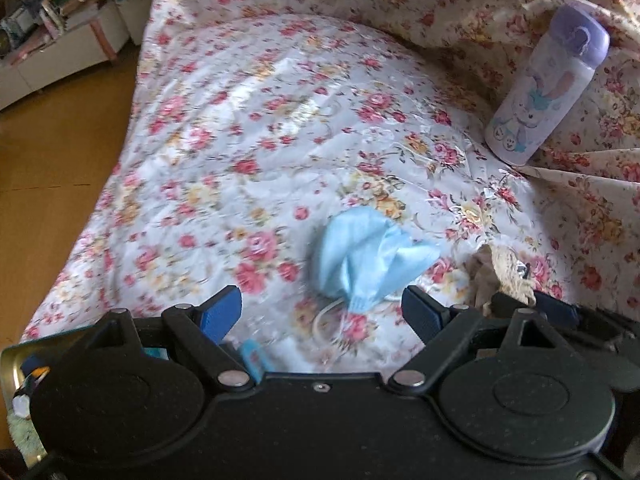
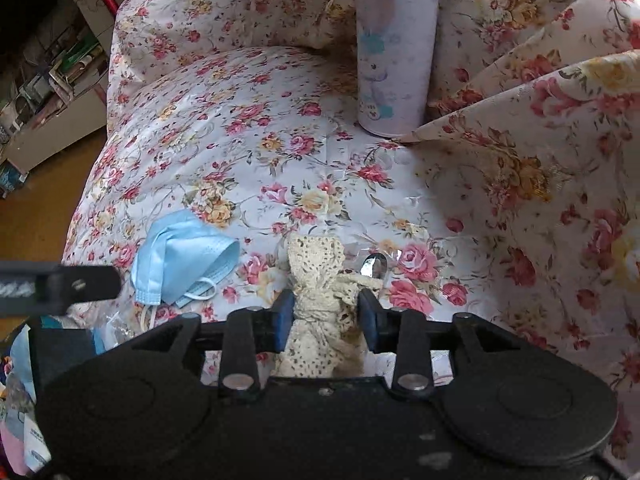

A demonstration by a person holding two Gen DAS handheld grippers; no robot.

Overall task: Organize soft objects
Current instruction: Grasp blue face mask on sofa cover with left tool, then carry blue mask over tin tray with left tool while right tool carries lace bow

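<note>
A floral bedspread (image 1: 248, 128) covers the whole work surface, flat and bare across its middle and far left, with its left edge falling away to a brown wooden floor (image 1: 52, 168) and rumpled folds of the same fabric (image 2: 520, 152) rising along the right and far sides. A lilac bottle (image 2: 394, 52) printed with a cartoon rabbit stands upright at the far right, its base touching the nearest fold. Toward the near edge lies a crumpled light-blue face mask (image 1: 364, 260), its white ear loops trailing toward the camera. The left gripper (image 1: 322, 314) hangs just above the near end of the mask with its blue-padded jaws spread wide, neither pad touching the mask; its view is slightly blurred. Just to the right of the mask, the right gripper (image 2: 326, 318) has its jaws drawn partly together around a bunched cream lace cloth (image 2: 316, 280) speckled with small dark dots; the left pad presses on the bundle, while whether the right pad touches it cannot be told. A small shiny metal piece (image 2: 374, 266) shows beside the cloth. Cluttered shelves (image 2: 52, 76) stand across the floor at the far left.
</note>
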